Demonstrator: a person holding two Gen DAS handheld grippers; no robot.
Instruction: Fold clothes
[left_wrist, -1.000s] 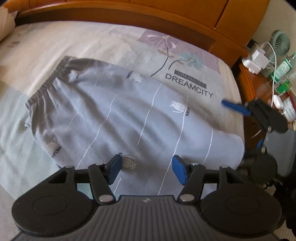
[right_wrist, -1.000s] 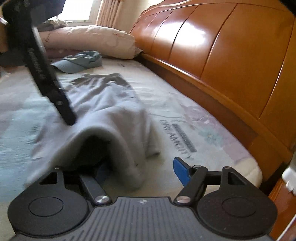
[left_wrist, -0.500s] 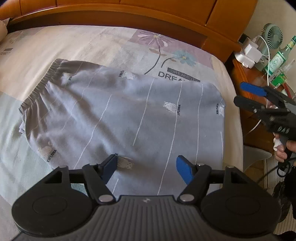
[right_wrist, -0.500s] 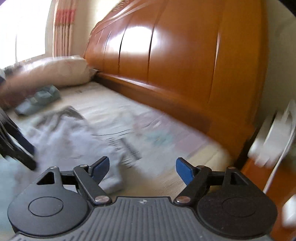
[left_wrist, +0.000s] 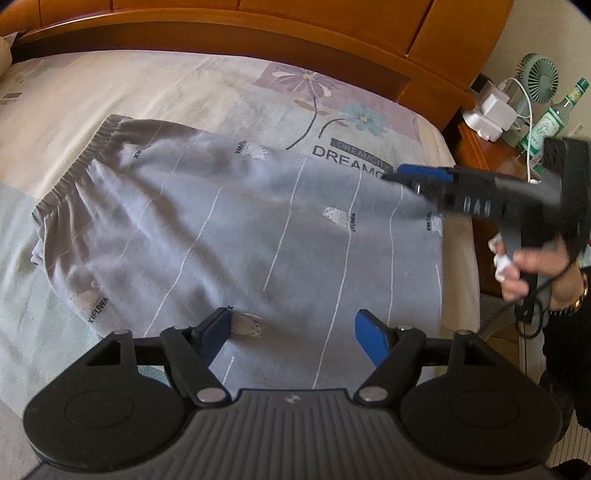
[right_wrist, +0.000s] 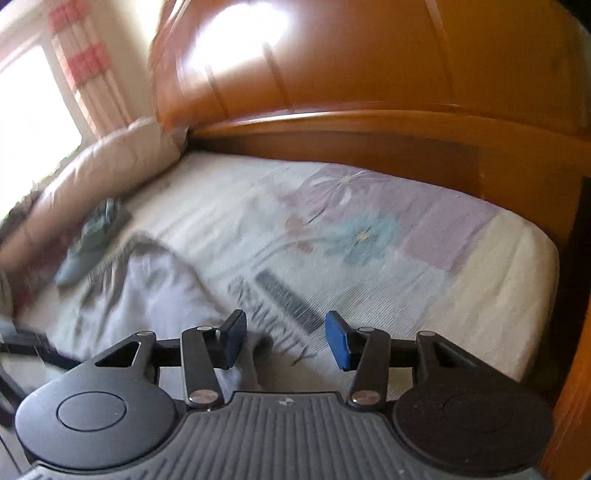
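Grey trousers (left_wrist: 236, 229) with thin white stripes and small owl prints lie flat on the bed, their elastic waistband (left_wrist: 77, 166) at the left. My left gripper (left_wrist: 295, 332) hovers open over the near edge of the cloth, nothing between its blue pads. The right gripper (left_wrist: 410, 173), held by a hand (left_wrist: 532, 266), reaches in from the right over the cloth's far right corner. In the blurred right wrist view that gripper (right_wrist: 282, 339) is open above the trousers' corner (right_wrist: 155, 295).
A flowered sheet (left_wrist: 229, 92) with "DREAMCITY" print covers the bed under a wooden headboard (left_wrist: 258, 22). A nightstand at the right holds a fan (left_wrist: 539, 77), a green bottle (left_wrist: 554, 118) and white chargers (left_wrist: 491, 110). A pillow (right_wrist: 110, 166) and a blue-green cap (right_wrist: 96, 236) lie further along.
The right gripper let go of the lifted trouser end, which now lies flat. It pulled off to the right, then swung back over the cloth's far right corner. My left gripper has stayed open.
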